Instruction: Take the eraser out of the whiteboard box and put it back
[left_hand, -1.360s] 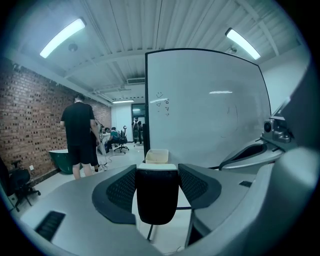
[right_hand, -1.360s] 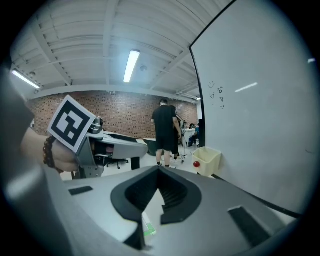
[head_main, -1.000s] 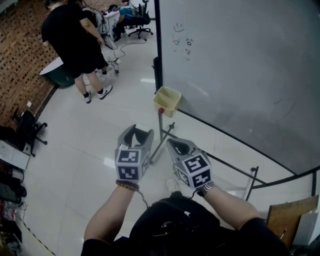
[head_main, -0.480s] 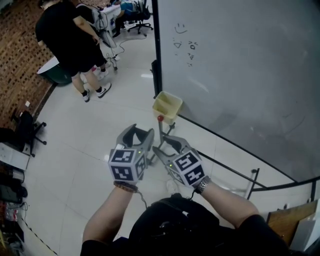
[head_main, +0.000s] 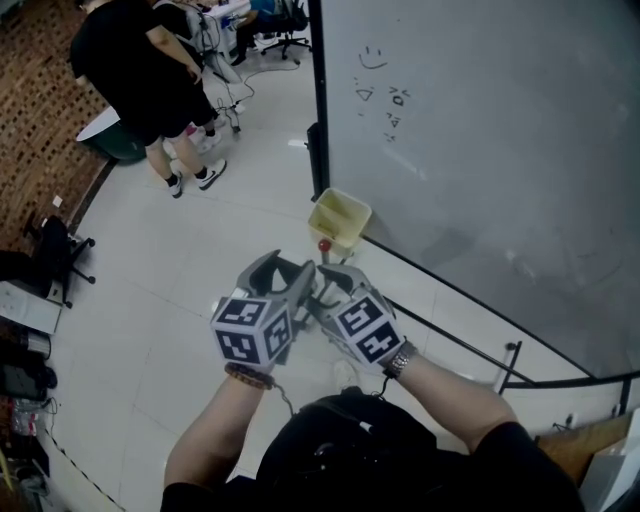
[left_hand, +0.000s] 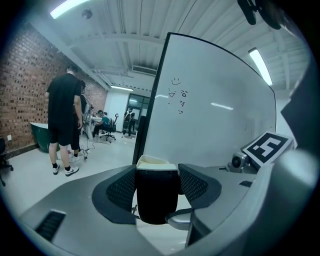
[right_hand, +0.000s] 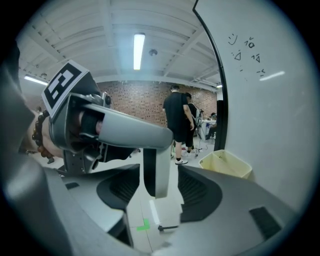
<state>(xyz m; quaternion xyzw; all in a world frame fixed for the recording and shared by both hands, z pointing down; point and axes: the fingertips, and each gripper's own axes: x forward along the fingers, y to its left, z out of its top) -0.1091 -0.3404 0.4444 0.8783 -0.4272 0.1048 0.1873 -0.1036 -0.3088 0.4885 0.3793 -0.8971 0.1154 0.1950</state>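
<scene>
Gripping the black eraser (left_hand: 156, 197) firmly between the pads of the left gripper (head_main: 285, 270), out of the yellow box (head_main: 340, 218) and short of it, by the lower corner of the whiteboard (head_main: 480, 150). Right gripper (right_hand: 160, 192) just been opening, now wide and pressing on nothing, with only a grey finger of the left gripper between its pads.

The glossy white tiled floor (head_main: 130, 300) carries the tall black-framed whiteboard (head_main: 480, 130) on its stand. Left of the whiteboard, 1 person in black clothes and white sneakers (head_main: 140, 80) stands beside a dark green tub (head_main: 112, 148). A black chair (head_main: 55, 255) sits farther left.
</scene>
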